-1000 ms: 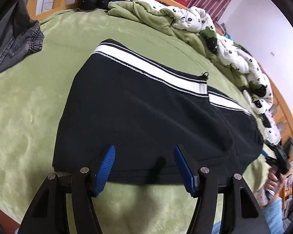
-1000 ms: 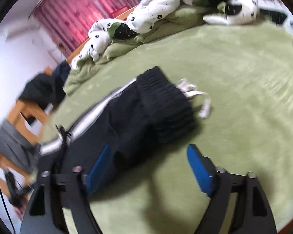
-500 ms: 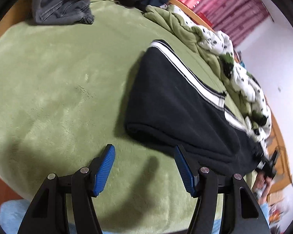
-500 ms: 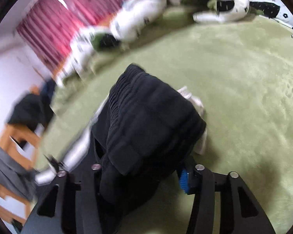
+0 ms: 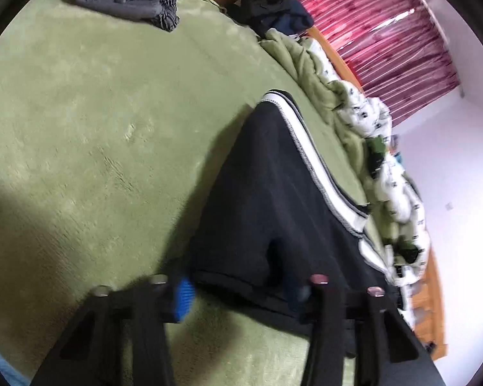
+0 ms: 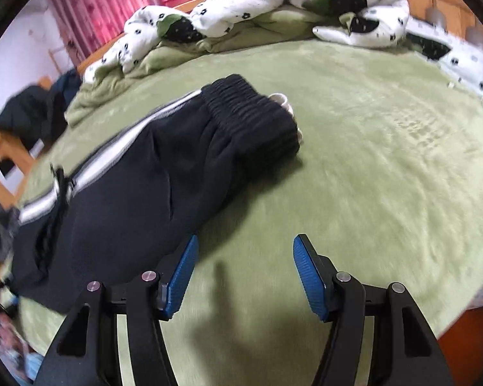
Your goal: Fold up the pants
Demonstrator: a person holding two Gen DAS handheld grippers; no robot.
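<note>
Both grippers were open and held nothing: the left gripper (image 5: 241, 292) straddled the near edge of the black pants (image 5: 273, 206), the right gripper (image 6: 243, 273) hovered beside them. Pants lay on a green blanket (image 6: 370, 167) near a rumpled quilt (image 6: 273, 3) and red curtains (image 5: 402, 51). Motion blur obscured the left fingertips.

**My two tongs: build and finish**

My left gripper (image 5: 238, 294): matte black angular arms, blurred. Blue ribbed pads (image 5: 183, 297); the far one is dark and barely readable. Round silver screw heads sit on each arm.

My right gripper (image 6: 243, 276): same black frame, sharp here. Blue pads (image 6: 307, 275) carry a fine ribbed texture. Four silver screws (image 6: 343, 276), paired per side. Triangular cut-outs pierce the outer arms.
</note>
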